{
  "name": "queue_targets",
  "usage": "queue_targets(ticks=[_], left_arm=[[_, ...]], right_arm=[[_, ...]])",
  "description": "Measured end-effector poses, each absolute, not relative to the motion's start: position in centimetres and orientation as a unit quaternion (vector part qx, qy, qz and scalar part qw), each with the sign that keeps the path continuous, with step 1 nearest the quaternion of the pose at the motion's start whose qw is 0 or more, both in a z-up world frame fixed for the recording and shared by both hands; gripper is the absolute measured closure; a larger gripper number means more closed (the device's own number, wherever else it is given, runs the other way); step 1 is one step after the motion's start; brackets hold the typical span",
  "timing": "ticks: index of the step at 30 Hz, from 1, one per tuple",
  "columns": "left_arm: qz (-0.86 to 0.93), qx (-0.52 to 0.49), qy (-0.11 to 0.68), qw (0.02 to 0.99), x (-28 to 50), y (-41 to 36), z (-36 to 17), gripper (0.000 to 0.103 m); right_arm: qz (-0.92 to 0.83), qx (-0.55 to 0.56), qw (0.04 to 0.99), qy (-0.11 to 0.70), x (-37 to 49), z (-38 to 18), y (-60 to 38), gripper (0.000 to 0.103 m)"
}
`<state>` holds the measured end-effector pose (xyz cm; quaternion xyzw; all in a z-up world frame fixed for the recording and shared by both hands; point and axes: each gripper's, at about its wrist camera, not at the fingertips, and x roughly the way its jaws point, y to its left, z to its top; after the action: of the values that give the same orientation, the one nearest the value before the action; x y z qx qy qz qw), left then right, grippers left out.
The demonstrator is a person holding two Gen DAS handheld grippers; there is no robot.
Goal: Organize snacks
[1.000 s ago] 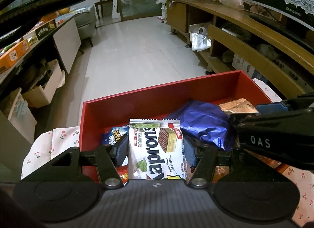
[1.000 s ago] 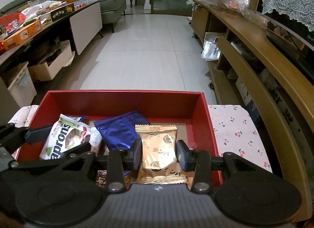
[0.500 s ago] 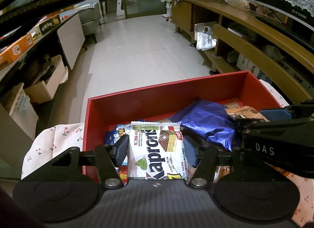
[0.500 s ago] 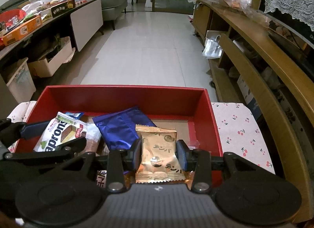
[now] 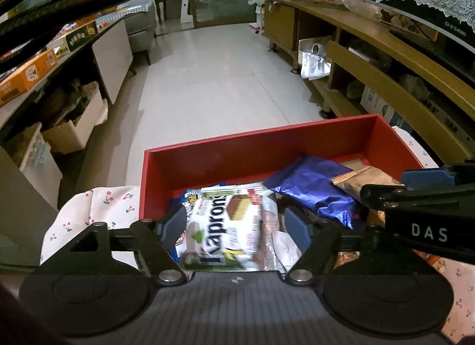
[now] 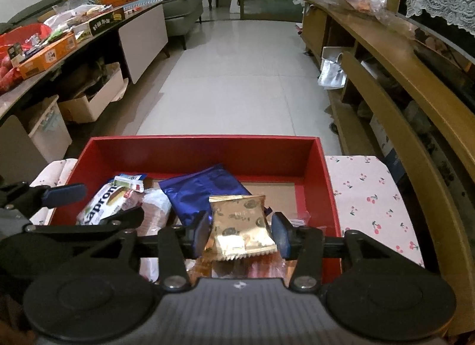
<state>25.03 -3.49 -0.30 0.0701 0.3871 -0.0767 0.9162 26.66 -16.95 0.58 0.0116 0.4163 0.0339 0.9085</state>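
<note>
Both claws hide the near end of the red box (image 6: pixel 204 153), and the packets beneath the top ones are hard to make out. Between the left claw (image 5: pixel 234 223) pads lies the blurred Kaprons wafer packet (image 5: pixel 225 226), clear of both pads; its jaws have just been opening, where earlier they pinched it. The right claw (image 6: pixel 242 233) has likewise just widened, releasing the gold packet (image 6: pixel 240 226), which now lies tilted between its pads, beside the blue packet (image 6: pixel 202 193).
</note>
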Motion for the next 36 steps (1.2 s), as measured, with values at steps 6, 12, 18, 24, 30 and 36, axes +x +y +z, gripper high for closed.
queue_targets(ticks=[6,12,18,24,30,36], left_arm=[[-0.080,0.067,0.376,0.921,24.0,-3.6,0.9,0.017],[-0.078,0.058,0.341,0.935,21.7,-3.3,3.1,0.013],[-0.065,0.044,0.295,0.952,18.6,-2.8,5.5,0.006],[-0.041,0.063,0.226,0.971,14.3,-2.6,7.7,0.000],[-0.020,0.075,0.182,0.980,10.5,-2.5,8.8,0.000],[-0.044,0.050,0.188,0.980,9.3,-2.2,8.1,0.000]], right_arm=[[0.030,0.014,0.915,0.402,25.2,1.9,-17.3,0.039],[0.030,0.025,0.930,0.366,22.5,4.3,-17.6,0.039],[0.030,0.032,0.945,0.324,18.9,6.9,-17.4,0.037],[0.027,0.037,0.960,0.275,14.3,8.7,-17.4,0.032],[0.032,0.056,0.969,0.239,10.1,10.4,-17.2,0.032],[0.022,0.055,0.970,0.237,7.8,10.4,-16.6,0.032]])
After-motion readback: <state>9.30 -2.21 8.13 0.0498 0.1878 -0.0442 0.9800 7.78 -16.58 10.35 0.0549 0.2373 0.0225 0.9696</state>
